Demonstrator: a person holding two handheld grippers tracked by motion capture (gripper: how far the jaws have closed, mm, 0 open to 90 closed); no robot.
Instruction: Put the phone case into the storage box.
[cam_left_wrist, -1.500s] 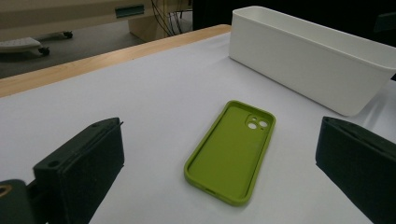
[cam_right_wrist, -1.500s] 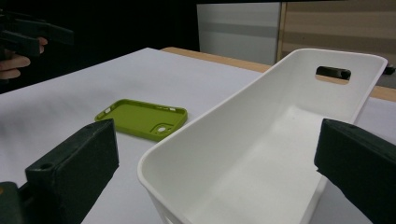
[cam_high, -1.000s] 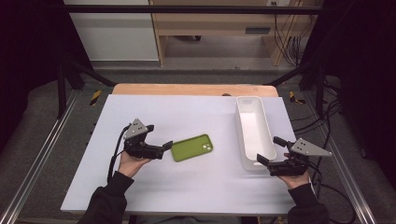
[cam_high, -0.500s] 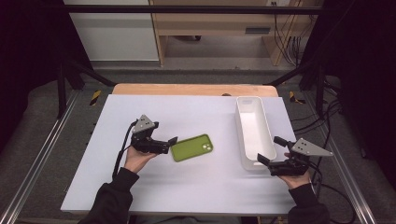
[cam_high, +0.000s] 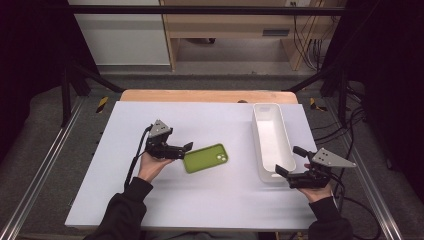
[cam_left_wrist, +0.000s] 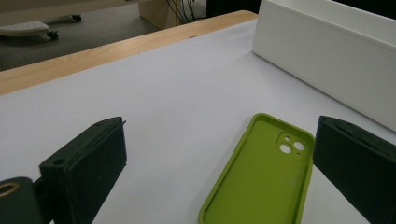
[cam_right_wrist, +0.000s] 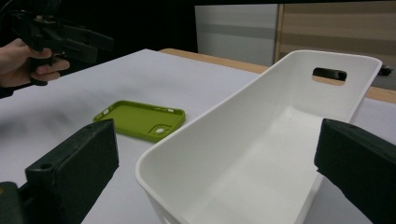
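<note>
The table (cam_high: 200, 200) carries a white bin (cam_high: 270, 142) at its right side. The green phone case (cam_high: 205, 158) lies flat, inside up, left of the bin. Left gripper (cam_high: 181, 150), jaws wide open and empty, sits at the case's near end. Right gripper (cam_high: 291, 161), jaws wide open, flanks the bin's near end.

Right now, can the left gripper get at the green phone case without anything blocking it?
Probably yes. The left gripper is open and right beside the near end of the green phone case, which lies flat on the table. Nothing stands between them.
</note>
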